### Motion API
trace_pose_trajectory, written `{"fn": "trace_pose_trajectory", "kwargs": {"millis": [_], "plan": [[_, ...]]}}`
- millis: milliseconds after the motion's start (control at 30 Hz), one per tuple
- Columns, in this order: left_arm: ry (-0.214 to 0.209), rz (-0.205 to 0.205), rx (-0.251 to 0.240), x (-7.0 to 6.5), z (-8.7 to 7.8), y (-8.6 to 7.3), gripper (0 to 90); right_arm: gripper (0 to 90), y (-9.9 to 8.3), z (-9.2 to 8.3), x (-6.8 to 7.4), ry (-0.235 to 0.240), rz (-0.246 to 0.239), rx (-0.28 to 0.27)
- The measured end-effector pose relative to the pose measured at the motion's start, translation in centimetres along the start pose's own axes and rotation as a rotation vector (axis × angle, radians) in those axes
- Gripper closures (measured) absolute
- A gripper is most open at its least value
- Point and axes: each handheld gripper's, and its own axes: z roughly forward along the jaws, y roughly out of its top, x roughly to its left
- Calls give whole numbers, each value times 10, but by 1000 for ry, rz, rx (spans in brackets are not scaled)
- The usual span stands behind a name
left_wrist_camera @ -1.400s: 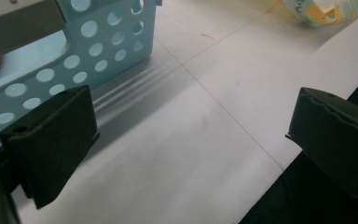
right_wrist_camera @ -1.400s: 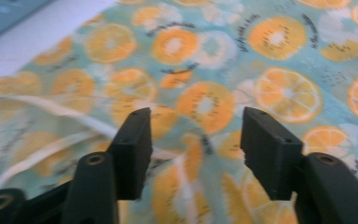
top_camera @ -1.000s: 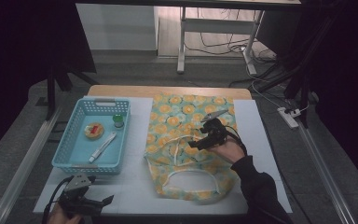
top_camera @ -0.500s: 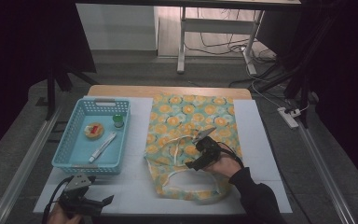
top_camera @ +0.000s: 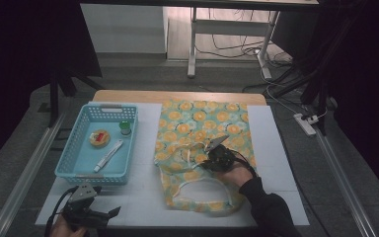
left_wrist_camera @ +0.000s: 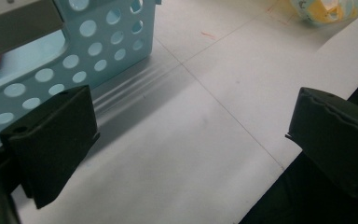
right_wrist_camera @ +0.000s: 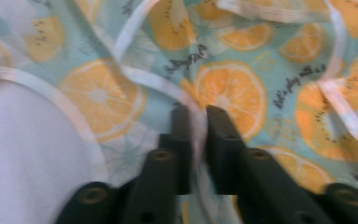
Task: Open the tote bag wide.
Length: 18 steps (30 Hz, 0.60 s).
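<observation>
At the table's near left corner, the left gripper (top_camera: 109,213) hovers with jaws apart, its hand cut off. Mid-table, the right gripper (right_wrist_camera: 196,122) has just closed on a white strap (right_wrist_camera: 135,77) of the orange-slice-print fabric apron (top_camera: 205,121), blurred. The perforated blue plastic basket (top_camera: 81,174) sits left; its small contents are unclear.

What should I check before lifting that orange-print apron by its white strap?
1. Right gripper shut on the white strap: ok, its jaws have just been closing and the strap sits between them.
2. Only the strap is caught, no apron cloth: cannot tell, the picture is blurred there.
3. Apron lying flat on the white mat: ok at the top, loops bunched at the near end.
4. Left gripper free to help: ok, open, holding nothing, at the near left edge.
5. Blue basket apart from the apron: ok.
</observation>
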Motion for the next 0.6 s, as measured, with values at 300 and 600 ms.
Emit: {"fn": "trace_pose_trajectory", "kwargs": {"millis": [300,600], "plan": [[-1,2,-2,0,0,0,12,900,-2,0,-7,51,56,-19],[-1,-1,-3,0,0,0,12,900,3,-15,-11,63,87,-60]]}}
